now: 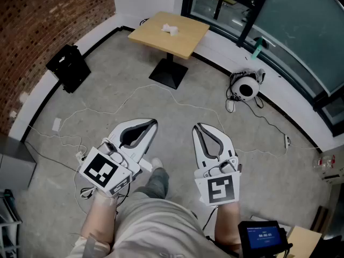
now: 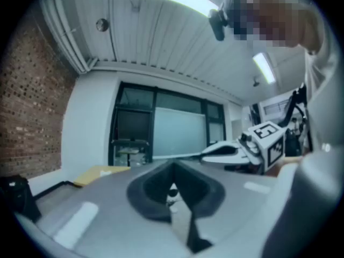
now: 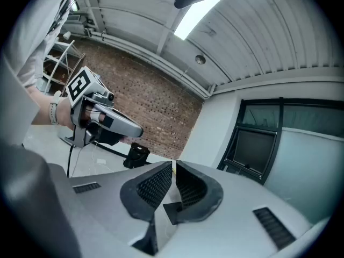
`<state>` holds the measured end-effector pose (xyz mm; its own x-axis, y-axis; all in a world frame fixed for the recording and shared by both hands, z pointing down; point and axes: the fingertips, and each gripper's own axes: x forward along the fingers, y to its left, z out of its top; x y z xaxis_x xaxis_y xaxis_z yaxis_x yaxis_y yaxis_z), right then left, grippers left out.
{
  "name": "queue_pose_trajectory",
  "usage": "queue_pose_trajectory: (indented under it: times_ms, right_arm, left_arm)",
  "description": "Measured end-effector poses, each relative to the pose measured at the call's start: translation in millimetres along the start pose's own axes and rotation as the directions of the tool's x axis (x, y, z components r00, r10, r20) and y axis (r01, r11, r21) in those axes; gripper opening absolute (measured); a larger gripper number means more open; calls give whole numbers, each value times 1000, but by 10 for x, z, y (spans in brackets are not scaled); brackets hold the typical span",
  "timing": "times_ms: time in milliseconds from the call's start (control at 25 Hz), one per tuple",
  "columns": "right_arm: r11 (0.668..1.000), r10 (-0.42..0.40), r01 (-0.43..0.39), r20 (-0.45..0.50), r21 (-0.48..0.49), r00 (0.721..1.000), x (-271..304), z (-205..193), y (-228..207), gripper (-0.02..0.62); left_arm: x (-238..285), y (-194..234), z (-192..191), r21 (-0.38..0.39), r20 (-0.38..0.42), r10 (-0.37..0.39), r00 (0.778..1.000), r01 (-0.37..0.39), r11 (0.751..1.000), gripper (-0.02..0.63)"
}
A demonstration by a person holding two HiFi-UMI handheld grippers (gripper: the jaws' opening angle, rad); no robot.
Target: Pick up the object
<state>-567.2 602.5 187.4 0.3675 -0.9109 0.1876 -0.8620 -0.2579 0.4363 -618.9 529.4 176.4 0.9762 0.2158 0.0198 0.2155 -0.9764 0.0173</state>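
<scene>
A small white object (image 1: pixel 171 29) lies on the square wooden table (image 1: pixel 185 42) far ahead across the room. My left gripper (image 1: pixel 153 123) and right gripper (image 1: pixel 196 127) are held side by side at waist height, well short of the table, both shut with nothing in them. In the left gripper view the jaws (image 2: pixel 172 164) meet, and the table (image 2: pixel 97 172) shows small at the far left with the right gripper (image 2: pixel 244 148) to the right. In the right gripper view the ribbed pads (image 3: pixel 156 186) stand closed together, with the left gripper (image 3: pixel 105 121) at the left.
A black box (image 1: pixel 68 67) stands by the brick wall at the left. A white round device (image 1: pixel 246 88) and loose white cables (image 1: pixel 177 101) lie on the concrete floor between me and the table. Dark windows (image 1: pixel 279 20) line the far side. A small screen (image 1: pixel 262 235) sits at lower right.
</scene>
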Motion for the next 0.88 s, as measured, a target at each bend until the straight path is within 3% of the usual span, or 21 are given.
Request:
queue_pose_trajectory:
  times_ms: [200, 440, 720, 880]
  right_arm:
    - [994, 10, -12, -21, -112, 1000, 1247, 67, -731, 8]
    - [999, -3, 1, -55, -42, 999, 2409, -192, -1591, 9]
    - [991, 130, -130, -58, 11, 990, 3919, -929, -2522, 9]
    - [970, 244, -245, -50, 2, 968, 4866, -1321, -3255, 11]
  left_arm:
    - [806, 1081, 146, 4, 17, -47, 999, 47, 999, 0]
    - [1749, 2123, 100, -26, -2, -27, 1000, 27, 999, 2]
    - [3073, 3262, -406, -85, -92, 53, 994, -61, 994, 2]
    - [3967, 3983, -612, -81, -178, 173, 969, -190, 979, 55]
